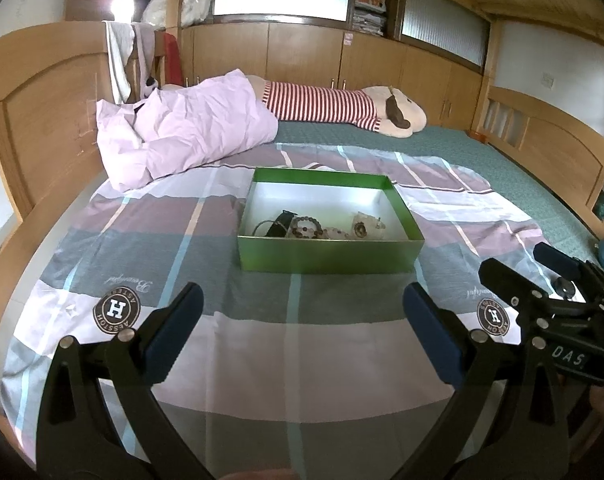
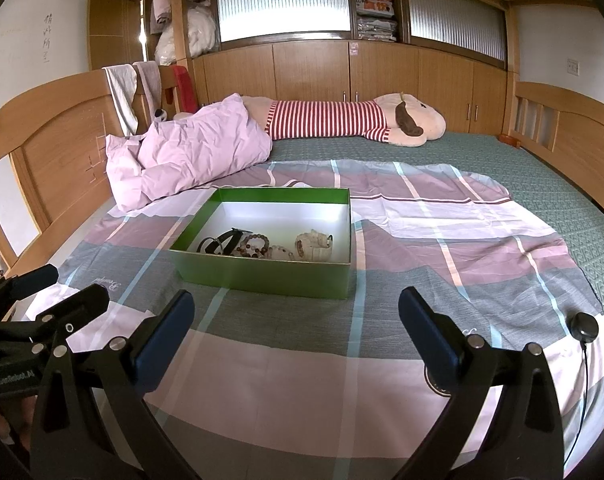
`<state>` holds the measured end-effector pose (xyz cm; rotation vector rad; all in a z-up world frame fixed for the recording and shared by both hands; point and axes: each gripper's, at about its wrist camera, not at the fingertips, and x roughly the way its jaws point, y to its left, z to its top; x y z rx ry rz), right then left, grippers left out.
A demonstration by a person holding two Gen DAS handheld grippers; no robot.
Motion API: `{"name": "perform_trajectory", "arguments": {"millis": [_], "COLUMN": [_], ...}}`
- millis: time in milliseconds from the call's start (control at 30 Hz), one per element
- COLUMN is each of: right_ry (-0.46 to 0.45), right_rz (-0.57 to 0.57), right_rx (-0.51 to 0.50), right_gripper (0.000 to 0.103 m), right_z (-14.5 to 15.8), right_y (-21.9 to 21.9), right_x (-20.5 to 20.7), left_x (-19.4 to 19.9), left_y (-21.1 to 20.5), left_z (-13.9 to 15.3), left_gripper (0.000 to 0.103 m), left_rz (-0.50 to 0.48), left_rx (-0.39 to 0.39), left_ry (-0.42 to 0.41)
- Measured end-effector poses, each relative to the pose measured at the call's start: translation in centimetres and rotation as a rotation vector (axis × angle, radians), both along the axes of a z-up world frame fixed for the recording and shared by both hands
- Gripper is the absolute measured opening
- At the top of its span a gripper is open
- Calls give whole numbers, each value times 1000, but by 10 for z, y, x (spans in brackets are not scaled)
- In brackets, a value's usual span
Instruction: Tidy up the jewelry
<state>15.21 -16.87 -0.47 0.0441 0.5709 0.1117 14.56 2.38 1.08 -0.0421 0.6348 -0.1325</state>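
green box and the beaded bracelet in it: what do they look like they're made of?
Green box: likely cardboard, with thin straight walls, crisp folded corners, satin green outside and a plain white inside. Beaded bracelet: round brownish beads, possibly wood or stone; too small to tell which. They look matte to slightly glossy.

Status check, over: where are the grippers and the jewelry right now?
Left gripper and right gripper open, empty, short of the green box. Jewelry all inside. Nothing blocking.
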Motion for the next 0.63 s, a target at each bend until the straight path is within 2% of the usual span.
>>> {"name": "perform_trajectory", "arguments": {"millis": [200, 633], "right_ry": [2, 4], "right_rz": [0, 2], "right_rx": [0, 0], "right_gripper": [99, 100], "right_z": [0, 0], "right_y": [0, 1], "right_x": [0, 0], "left_x": [2, 4], "left_y": [4, -1], "left_z": [-2, -5], "left_gripper": [99, 99], "left_rz": [-15, 1], "left_rx": [-49, 0], "left_ry": [25, 31]}}
